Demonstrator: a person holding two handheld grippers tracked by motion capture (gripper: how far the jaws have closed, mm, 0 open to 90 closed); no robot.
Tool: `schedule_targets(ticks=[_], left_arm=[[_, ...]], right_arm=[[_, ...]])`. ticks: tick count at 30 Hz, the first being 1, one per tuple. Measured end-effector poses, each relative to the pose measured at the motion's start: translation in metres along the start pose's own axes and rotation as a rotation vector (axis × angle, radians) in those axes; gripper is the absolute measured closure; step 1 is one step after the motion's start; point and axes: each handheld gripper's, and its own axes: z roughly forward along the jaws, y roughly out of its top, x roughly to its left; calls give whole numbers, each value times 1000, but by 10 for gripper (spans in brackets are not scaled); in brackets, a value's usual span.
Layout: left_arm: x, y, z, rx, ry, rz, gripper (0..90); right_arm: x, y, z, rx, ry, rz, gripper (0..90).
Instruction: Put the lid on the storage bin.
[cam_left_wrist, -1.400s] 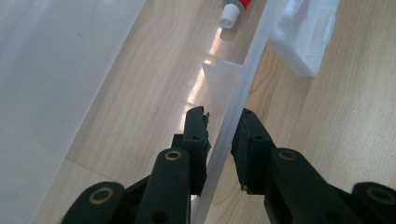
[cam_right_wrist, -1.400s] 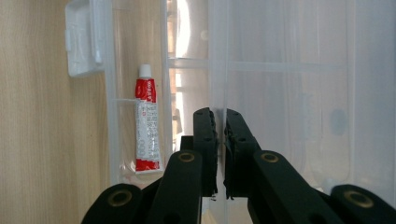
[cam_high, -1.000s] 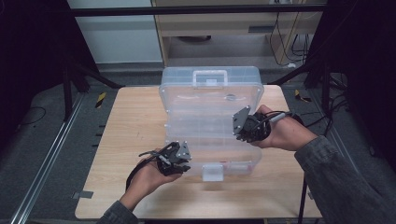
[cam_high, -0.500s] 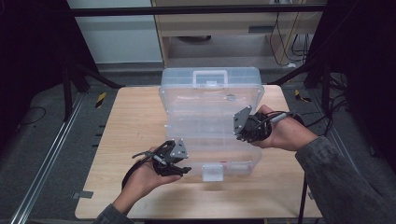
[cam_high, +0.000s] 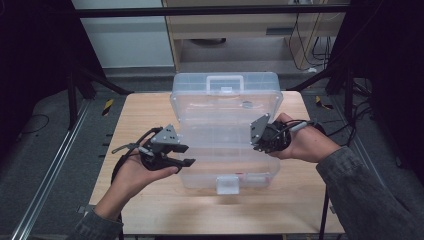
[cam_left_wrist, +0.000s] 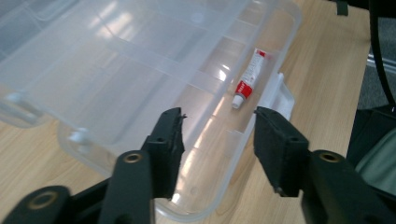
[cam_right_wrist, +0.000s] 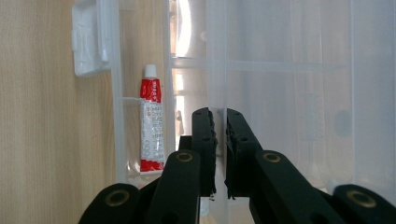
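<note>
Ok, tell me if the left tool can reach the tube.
Probably not yet: the lid, pinched by the right tool, hangs low over the tube. The left tool, open jaws just easing inward, is empty, outside the box.

Left hand (cam_high: 137, 172) enters from the near left, palm up, forearm angled toward the far right. It carries the left gripper (cam_high: 187, 155) roughly level, jaws pointing right. Jaws stand apart after having just been opening, then easing in slightly; nothing lies between the pads (cam_left_wrist: 170, 140).

Right hand (cam_high: 305, 142) comes in from the near right, sleeve down to the wrist, wrapped around the right gripper (cam_high: 256, 137), which points left. Its jaws are pressed nearly together, pinching a thin clear plastic edge (cam_right_wrist: 219, 70) between the pads (cam_right_wrist: 204, 135).
</note>
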Motion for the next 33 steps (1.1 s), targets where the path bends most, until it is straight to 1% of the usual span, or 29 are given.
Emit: schedule_targets(ticks=[1,3,4,5,6,7,8,9,10,11,12,13,14,15,19,22,29,33], left_arm=[[4,1,-3,-11,3,-11,567],[12,4,-8,-18,20,-22,648],[15,4,-9,-28,29,-35,666],[21,6,-11,-39,33,-55,701],[28,7,-13,-45,49,-71,732],[32,8,-14,-45,63,-80,765],[36,9,-14,-47,69,-89,814],[39,10,-15,-54,66,-105,814],[45,12,-16,-68,57,-127,830],[48,13,-16,-71,57,-135,868],[50,15,-17,-71,62,-139,868],[56,19,-17,-71,74,-151,888],[56,19,-17,-71,74,-151,891],[61,22,-18,-69,81,-160,891],[71,26,-16,-77,83,-190,895],[79,30,-12,-82,95,-208,896],[82,35,-9,-85,91,-216,896],[85,34,-8,-93,87,-234,896]], right_arm=[[0,0,0,0,0,0,838],[0,0,0,-2,0,1,835],[0,0,0,-2,1,-1,834],[0,0,0,-1,1,-1,833],[0,0,0,2,0,-2,831],[1,0,0,3,-1,-2,829],[1,0,0,4,-2,-4,828],[1,0,0,4,-2,-4,828],[1,0,0,3,-3,-3,827],[1,0,0,3,-1,-3,824],[1,0,0,3,-1,-3,824],[1,0,0,3,0,-3,821],[1,0,0,3,0,-3,821],[1,0,0,4,0,-4,820],[3,0,1,3,-1,-4,818],[4,-1,1,-3,2,-1,818],[5,-1,1,4,4,-4,808],[6,-1,1,7,-3,-7,808]])
